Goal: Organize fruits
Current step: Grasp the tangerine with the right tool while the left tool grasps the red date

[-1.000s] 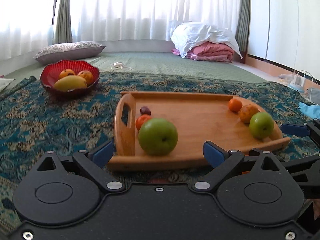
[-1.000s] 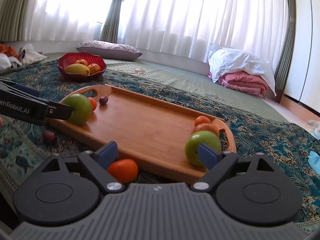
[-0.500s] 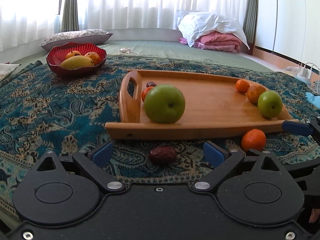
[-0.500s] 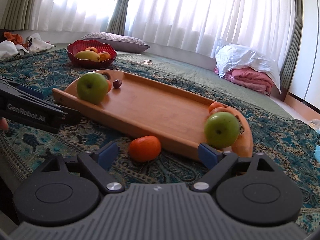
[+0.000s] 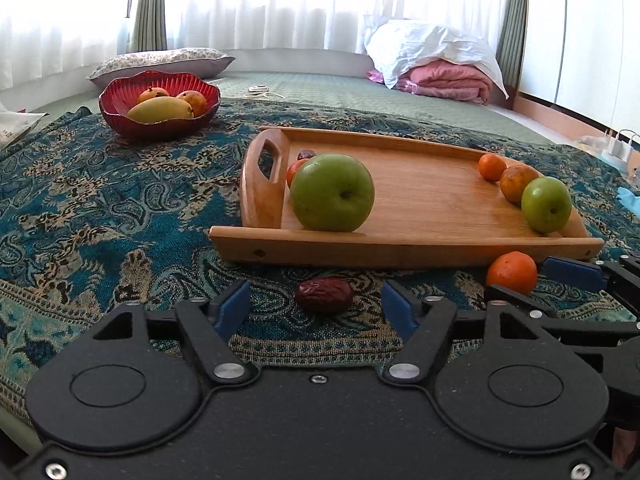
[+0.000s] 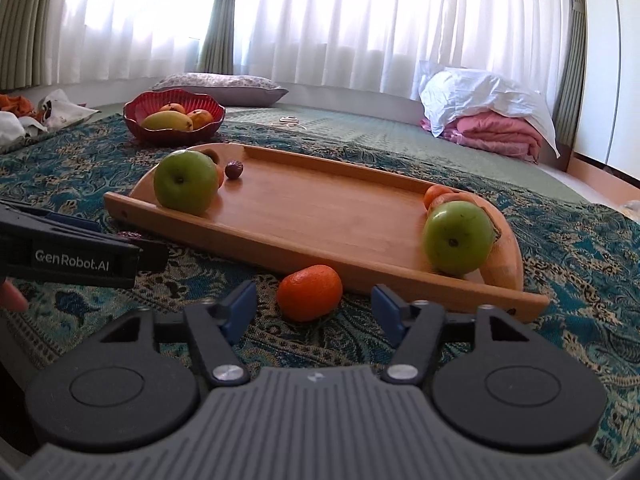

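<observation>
A wooden tray (image 5: 420,208) lies on the patterned cloth. It holds a green apple (image 5: 332,192), a small orange and a dark date at its left end. Another green apple (image 5: 546,204) and two oranges sit at its right end. A dark red date (image 5: 324,295) lies on the cloth in front of the tray, between the fingers of my open left gripper (image 5: 316,310). An orange (image 6: 309,292) lies on the cloth just ahead of my open right gripper (image 6: 314,306). The tray also shows in the right wrist view (image 6: 320,216).
A red bowl (image 5: 158,120) with a mango and other fruit stands far left on the cloth; it also shows in the right wrist view (image 6: 174,120). A pillow and folded bedding lie behind. The left gripper's body (image 6: 72,256) shows at the left of the right wrist view.
Both grippers have dropped low and drawn back from the tray. The date now lies between the left fingers and the orange just ahead of the right fingers.
</observation>
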Motion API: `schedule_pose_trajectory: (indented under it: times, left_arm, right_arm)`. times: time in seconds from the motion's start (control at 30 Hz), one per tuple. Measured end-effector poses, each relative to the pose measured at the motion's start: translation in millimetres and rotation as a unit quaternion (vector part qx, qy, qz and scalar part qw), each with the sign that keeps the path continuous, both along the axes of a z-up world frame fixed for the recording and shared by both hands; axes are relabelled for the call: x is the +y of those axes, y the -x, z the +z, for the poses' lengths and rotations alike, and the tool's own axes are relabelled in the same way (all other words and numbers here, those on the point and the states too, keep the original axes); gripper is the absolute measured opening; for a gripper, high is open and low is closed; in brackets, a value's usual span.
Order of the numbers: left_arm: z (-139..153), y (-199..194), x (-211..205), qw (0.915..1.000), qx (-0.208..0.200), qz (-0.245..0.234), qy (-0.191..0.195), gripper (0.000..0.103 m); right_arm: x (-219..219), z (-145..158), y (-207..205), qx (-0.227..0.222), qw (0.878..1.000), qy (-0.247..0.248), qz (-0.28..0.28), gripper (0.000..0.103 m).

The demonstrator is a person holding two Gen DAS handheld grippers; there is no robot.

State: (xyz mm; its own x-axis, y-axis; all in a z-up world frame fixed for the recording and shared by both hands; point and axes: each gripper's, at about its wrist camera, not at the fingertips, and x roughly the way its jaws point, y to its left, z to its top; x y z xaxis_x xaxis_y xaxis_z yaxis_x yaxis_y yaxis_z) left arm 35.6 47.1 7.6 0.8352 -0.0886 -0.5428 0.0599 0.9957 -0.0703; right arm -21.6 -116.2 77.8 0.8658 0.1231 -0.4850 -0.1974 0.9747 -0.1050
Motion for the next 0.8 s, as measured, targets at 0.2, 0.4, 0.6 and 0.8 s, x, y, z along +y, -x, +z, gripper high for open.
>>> schedule_pose_trajectory:
  times: [0.2,0.4,0.6,0.8]
  left_arm:
    - [-0.5,-1.9,0.7,0.9999,0.005,0.004,0.011,0.047]
    - [-2.1,1.5,-5.0,1.0000,0.002,-0.002,0.005,0.029]
    - [0.1,3.4,-8.3,0.9999,-0.002,-0.004,0.009,0.028]
    - [7.6,10.0,-17.3,0.9996,-0.021,-0.021,0.001,0.028]
  right_arm:
    - [3.9,-0.7,-0.1,0.004,1.000,-0.002,-0.002,0.060]
    - [6.3,-3.1,-0.8,0.010,1.000,-0.005,-0.003,0.051]
    - [6.1,-1.9,-3.7,0.009,1.000,-0.007,-0.009,0.041]
    - [3.0,1.9,-1.3,0.005,1.000,-0.021,-0.010,0.039]
